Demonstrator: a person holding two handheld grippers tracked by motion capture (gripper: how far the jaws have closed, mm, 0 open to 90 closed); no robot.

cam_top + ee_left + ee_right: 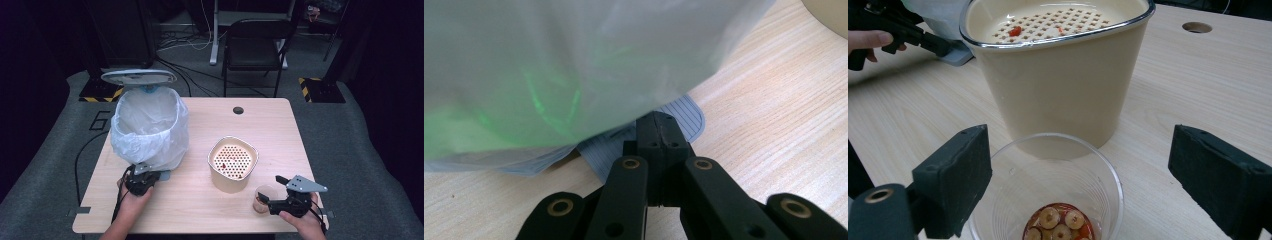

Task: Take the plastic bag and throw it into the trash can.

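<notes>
L gripper (pixel 150 177) pressed together on bin's grey ribbed pedal (pixel 684 120), prob. to keep lid (pixel 138 76) up on white-bagged bin (pixel 149 127), table's left edge | R gripper (pixel 270 192) spread astride clear plastic cup (pixel 1048 192) w/ sliced fruit dregs, near front-right corner, pads not touching | beige strainer tub (pixel 233 165) just behind cup, ready to drain

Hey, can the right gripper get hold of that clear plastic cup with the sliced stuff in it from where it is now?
Probably yes. The right gripper has its jaws wide open on either side of the clear cup, pads apart from its wall, nothing between.
</notes>
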